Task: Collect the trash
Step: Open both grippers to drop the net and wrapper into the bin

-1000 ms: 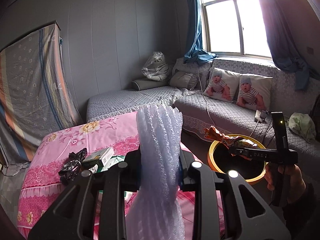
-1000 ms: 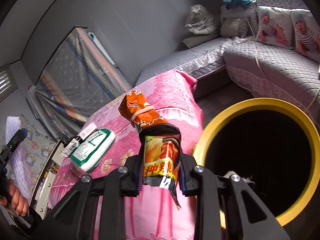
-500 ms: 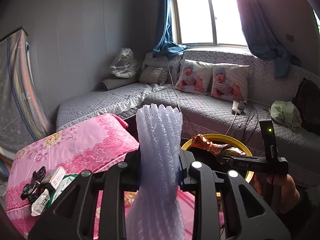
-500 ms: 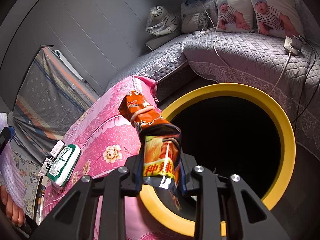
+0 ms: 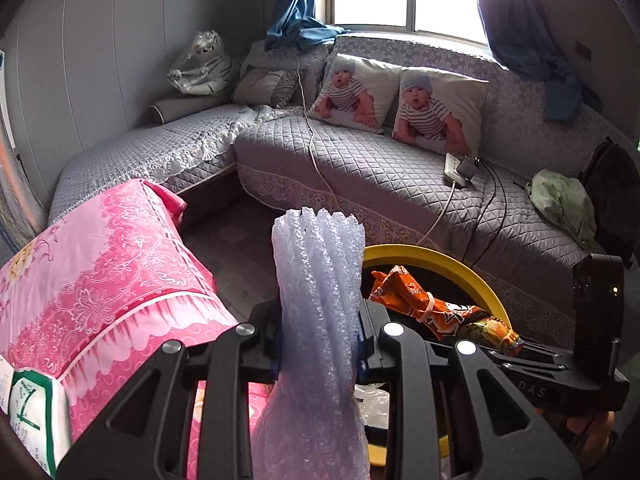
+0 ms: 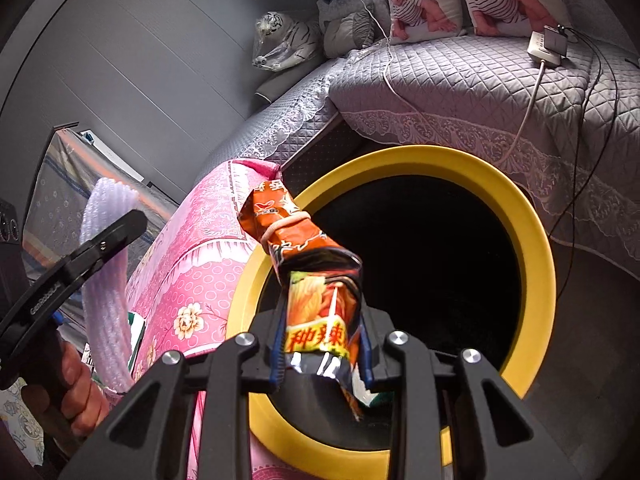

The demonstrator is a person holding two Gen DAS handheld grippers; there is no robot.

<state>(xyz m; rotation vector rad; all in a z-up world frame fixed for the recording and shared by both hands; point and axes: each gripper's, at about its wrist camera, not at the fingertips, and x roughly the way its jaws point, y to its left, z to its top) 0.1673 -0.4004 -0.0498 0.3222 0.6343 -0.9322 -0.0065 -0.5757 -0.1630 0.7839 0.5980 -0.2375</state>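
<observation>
A: Start at the right gripper (image 6: 322,354). What's in the fingers (image 6: 279,350)?

B: They're clenched on the lower end of a snack bag (image 6: 312,272), orange, with a rubber band round its neck. The bag stands up from the grip, and its top leans out past the yellow rim of the bin (image 6: 536,248), while the fingers themselves hang over the bin's dark mouth.

A: And the left gripper (image 5: 320,346)?

B: Clamped on a foam sleeve (image 5: 320,308), white and ribbed, which runs well above and below the grip. It hangs near the bin's rim, just beside the pink worktop (image 5: 100,260). A green-and-white pack (image 5: 32,408) lies on the worktop's near edge.

A: So what could go wrong?

B: I'd judge the bag is nearly ready to drop, but its top overhangs the rim on the worktop side. Let go while tilted that way and it may tip out onto the floor. The foam is light and long; released near the rim, it could catch the edge and bridge it. The two grippers are also close together, so they could knock each other over the opening.
</observation>
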